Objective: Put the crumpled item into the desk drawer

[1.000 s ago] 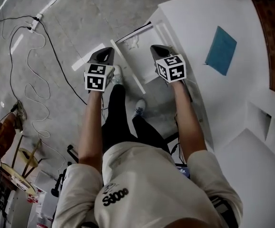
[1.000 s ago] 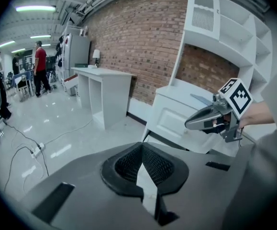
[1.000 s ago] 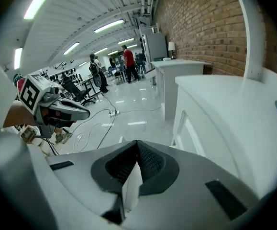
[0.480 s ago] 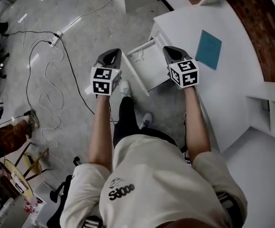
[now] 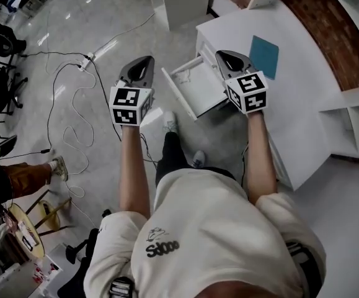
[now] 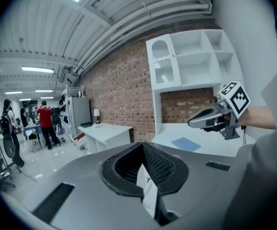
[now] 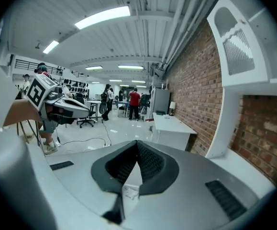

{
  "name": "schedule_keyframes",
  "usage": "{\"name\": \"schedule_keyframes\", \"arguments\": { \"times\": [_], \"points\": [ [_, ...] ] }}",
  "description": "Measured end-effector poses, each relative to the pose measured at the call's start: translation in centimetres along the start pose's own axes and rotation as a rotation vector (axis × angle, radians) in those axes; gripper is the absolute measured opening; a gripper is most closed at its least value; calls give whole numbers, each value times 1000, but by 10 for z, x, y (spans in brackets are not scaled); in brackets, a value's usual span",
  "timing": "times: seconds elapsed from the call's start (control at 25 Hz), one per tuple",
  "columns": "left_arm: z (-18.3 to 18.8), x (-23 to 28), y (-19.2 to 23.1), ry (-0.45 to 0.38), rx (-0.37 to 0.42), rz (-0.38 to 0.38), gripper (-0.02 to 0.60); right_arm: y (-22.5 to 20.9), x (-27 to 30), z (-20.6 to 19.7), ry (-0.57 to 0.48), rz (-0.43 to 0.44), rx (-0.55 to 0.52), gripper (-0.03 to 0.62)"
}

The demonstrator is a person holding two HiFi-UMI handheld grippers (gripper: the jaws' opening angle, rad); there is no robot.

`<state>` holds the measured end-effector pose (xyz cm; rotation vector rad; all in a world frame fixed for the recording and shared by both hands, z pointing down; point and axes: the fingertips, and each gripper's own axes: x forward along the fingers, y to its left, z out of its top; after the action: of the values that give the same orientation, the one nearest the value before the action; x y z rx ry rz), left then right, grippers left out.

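The white desk (image 5: 303, 104) has its drawer (image 5: 205, 95) pulled open toward the floor. A small pale crumpled shape (image 5: 180, 73) lies at the drawer's far left corner, too small to make out in detail. My left gripper (image 5: 143, 61) hovers over the floor left of the drawer, its jaws together and empty. My right gripper (image 5: 224, 54) hangs over the drawer's right edge, jaws closed with nothing between them. In the left gripper view the jaws (image 6: 142, 147) meet, and the right gripper (image 6: 207, 120) shows beyond them. The right gripper view shows its jaws (image 7: 137, 145) meeting.
A blue flat item (image 5: 264, 56) lies on the desk top. Cables (image 5: 67, 104) run across the floor at left. White shelving (image 5: 353, 113) stands right of the desk, against a brick wall (image 5: 328, 30). People (image 7: 134, 102) stand far off in the room.
The head view has pulled back and shows more floor and room. Both grippers still flank the open drawer, with jaws shut as before.
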<state>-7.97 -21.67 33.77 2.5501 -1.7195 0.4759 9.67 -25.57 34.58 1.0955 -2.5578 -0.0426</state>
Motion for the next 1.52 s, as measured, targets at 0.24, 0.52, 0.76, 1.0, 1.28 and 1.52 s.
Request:
{"name": "schedule_keyframes", "arguments": {
  "times": [0.24,0.52,0.76,1.0,1.28,1.52],
  "points": [
    [53,-61,-40,-85,89,3,14,22,-74,51,-90,-17,-91,6],
    [72,-105,-84,-126,159,-7,14,34,-135,73,-158,-38,-153,6],
    [92,-136,-108,-164,167,-13,14,57,-174,90,-215,-12,-162,6],
    [103,-152,-118,-193,173,-14,14,63,-197,104,-262,-23,-179,6],
    [117,-152,-118,-206,214,1,14,62,-202,115,-278,-29,-205,6],
    [119,-153,-117,-213,213,6,14,63,-195,112,-271,-15,-215,6]
  ]
}}
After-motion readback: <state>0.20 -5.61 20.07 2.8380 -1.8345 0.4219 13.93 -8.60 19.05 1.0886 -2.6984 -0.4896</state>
